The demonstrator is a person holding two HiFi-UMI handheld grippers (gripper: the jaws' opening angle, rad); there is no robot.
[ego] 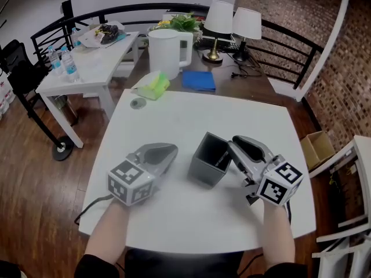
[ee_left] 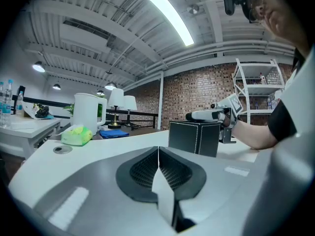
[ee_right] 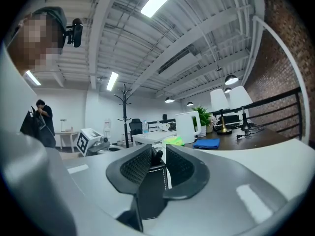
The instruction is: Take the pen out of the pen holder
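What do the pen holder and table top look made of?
Dark square pen holder: likely faux leather over board; matte panels, pale stitching along the edges. White square table top: probably laminate or painted board; smooth, soft sheen, no grain visible.

My left gripper: held near level on my bare left forearm, marker cube at the rear, nose angled inward, jaws closed pad against pad with nothing between them. My right gripper: likewise near level and angled inward, carried on my bare right forearm, jaws standing apart with a clear gap, the dark top of the pen in that gap close to one pad. Both forearms enter the head view from its lower edge, well apart, dark sleeves at the elbows.
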